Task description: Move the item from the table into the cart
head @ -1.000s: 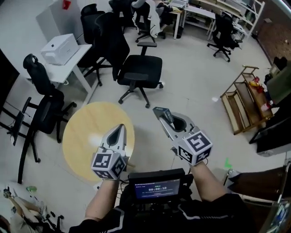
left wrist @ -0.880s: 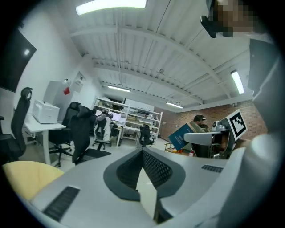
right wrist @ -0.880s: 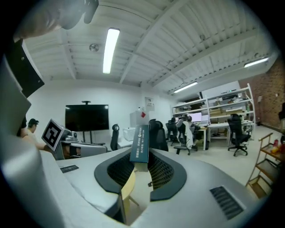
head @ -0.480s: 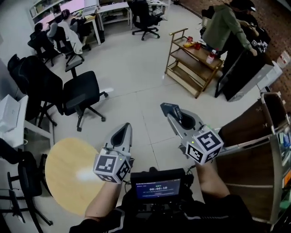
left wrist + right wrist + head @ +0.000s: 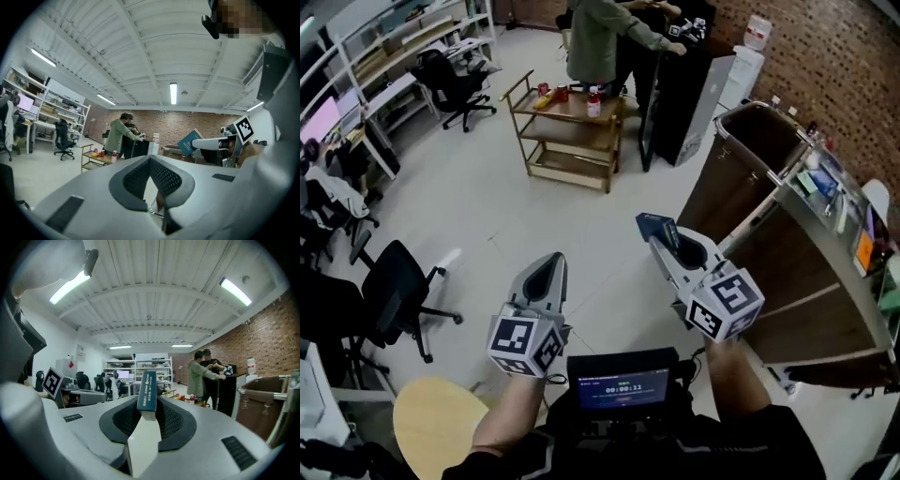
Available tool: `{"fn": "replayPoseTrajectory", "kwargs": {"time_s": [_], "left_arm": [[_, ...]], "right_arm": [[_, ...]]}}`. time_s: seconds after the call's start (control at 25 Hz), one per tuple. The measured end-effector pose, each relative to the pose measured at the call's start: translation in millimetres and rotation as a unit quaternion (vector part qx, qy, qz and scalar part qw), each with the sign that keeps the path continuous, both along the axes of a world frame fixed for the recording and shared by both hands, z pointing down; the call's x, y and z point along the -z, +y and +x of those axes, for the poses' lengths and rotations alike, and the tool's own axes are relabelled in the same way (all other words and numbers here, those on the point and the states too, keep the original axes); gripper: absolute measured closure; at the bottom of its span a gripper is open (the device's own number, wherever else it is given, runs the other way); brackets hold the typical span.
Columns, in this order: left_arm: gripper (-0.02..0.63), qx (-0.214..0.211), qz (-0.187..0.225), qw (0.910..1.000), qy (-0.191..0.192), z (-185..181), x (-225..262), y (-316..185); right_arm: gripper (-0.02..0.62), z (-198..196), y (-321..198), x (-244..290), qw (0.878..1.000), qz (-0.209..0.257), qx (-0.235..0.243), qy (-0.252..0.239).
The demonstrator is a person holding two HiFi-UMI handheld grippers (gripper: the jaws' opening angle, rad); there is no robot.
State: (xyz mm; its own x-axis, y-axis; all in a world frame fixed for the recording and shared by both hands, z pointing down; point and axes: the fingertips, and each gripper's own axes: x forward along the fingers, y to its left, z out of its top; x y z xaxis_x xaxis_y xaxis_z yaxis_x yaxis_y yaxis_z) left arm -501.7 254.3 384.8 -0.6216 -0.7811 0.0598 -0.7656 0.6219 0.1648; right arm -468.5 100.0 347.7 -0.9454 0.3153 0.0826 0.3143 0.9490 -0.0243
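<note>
My right gripper (image 5: 661, 236) is shut on a slim teal and white box (image 5: 654, 225), which stands up between the jaws in the right gripper view (image 5: 147, 390). My left gripper (image 5: 554, 262) is held beside it, its jaws shut with nothing between them. A wooden three-shelf cart (image 5: 570, 124) with bottles on its top shelf stands far ahead across the floor. The left gripper view also shows the cart (image 5: 96, 158), small and distant, and the box (image 5: 190, 142) in the right gripper. The round wooden table (image 5: 436, 427) lies behind at the lower left.
A person in a green jacket (image 5: 605, 37) stands at the cart's far side by a black cabinet (image 5: 675, 84). A brown bin (image 5: 750, 141) and wooden counters (image 5: 806, 272) run along the right. Black office chairs (image 5: 398, 291) stand at the left.
The head view has swung from the round table towards the wooden cart and brick wall. Both grippers keep their places in it, and the box stays in the right one.
</note>
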Motion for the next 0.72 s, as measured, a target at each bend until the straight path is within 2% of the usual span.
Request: {"fn": "replayPoseTrajectory", "kwargs": {"time_s": [0.2,0.36,0.44,0.56,0.72], "left_arm": [[0.606,-0.101,0.007,0.9948,-0.008,22.9,8.6,-198.9],[0.606,-0.175,0.018,0.9839,-0.029,52.6,23.0,-343.1],[0.606,-0.219,0.02,0.9746,-0.04,70.1,32.3,-406.3],[0.606,-0.29,0.023,0.9555,-0.049,101.5,41.6,-481.4],[0.606,-0.368,0.03,0.9281,-0.046,131.2,42.1,-550.6]], "right_arm": [[0.517,60.7,-178.7,12.2,0.996,0.001,-0.094,-0.012],[0.517,112.8,-300.1,19.0,0.987,0.002,-0.159,-0.019],[0.517,136.1,-351.9,20.5,0.98,-0.003,-0.196,-0.018],[0.517,171.3,-415.3,20.4,0.966,-0.007,-0.258,-0.029],[0.517,216.1,-475.6,20.0,0.938,-0.005,-0.345,-0.034]]}}
